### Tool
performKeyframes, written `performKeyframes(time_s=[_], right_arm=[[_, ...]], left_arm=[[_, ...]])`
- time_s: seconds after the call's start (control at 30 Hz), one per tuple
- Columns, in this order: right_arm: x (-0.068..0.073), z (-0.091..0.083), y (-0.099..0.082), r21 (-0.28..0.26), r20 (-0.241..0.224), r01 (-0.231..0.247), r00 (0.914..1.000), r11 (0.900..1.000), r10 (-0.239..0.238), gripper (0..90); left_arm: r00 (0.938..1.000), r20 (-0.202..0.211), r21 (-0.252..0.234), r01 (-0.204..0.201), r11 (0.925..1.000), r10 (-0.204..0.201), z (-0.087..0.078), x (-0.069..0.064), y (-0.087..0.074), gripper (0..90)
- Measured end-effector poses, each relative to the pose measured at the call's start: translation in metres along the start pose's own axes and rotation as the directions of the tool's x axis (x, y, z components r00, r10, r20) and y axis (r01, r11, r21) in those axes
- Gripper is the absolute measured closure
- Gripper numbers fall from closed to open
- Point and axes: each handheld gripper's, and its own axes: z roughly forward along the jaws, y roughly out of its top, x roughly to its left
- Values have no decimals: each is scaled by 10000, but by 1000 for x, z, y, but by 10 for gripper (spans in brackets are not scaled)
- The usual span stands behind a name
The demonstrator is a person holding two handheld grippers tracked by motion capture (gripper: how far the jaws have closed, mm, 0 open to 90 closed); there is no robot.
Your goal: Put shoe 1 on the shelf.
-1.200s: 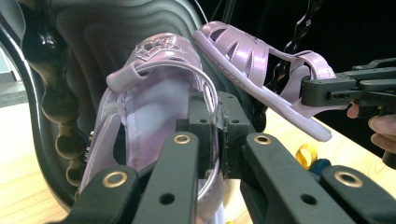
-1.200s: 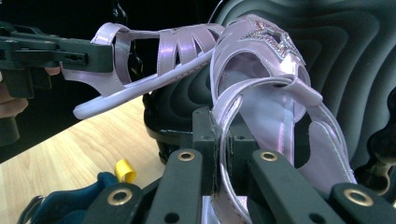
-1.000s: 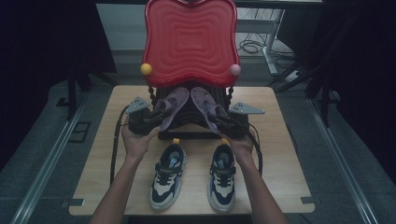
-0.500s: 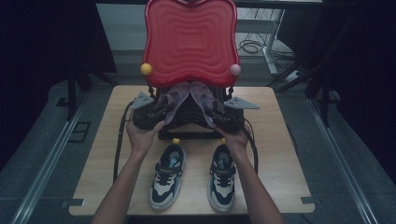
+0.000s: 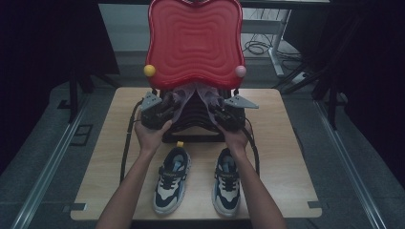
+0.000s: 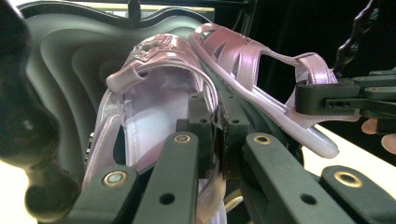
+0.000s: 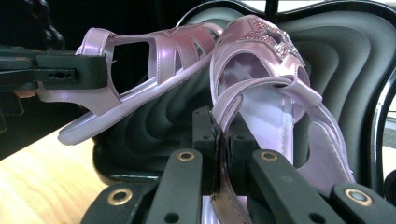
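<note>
The left tongs (image 6: 212, 135) are clenched on the side rim at the heel of a glossy lilac plastic sandal with a glittery star on its toe strap (image 6: 154, 93). The right tongs (image 7: 219, 140) are clenched in the same way on the heel rim of the matching lilac sandal (image 7: 261, 88). Both sandals are held toes-forward over the ribbed black seat (image 5: 193, 121) of a small chair with a wavy red moulded backrest (image 5: 195, 40) — the chair stands at the far middle of the light wooden desk (image 5: 286, 157). In the high view the sandal toes meet just under the backrest. A pair of navy-and-white children's trainers (image 5: 172, 179) stands side by side on the desk near its front edge, between the person's forearms.
</note>
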Motion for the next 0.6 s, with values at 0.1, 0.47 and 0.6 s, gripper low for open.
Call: performKeyframes(time_s=[0.1,0.47,0.6], right_arm=[[0,5,0,11,190,147,9997,9999,-148,854],[-1,18,2,-19,840,454,9955,9990,-450,854],[-1,26,-2,159,990,584,9933,9982,-597,853]], left_arm=[[9999,-101,-94,-99,9999,98,4,0,0,860],[9968,-618,-180,-524,9985,512,19,0,-3,858],[9956,-712,34,-607,9981,608,25,2,-12,857]])
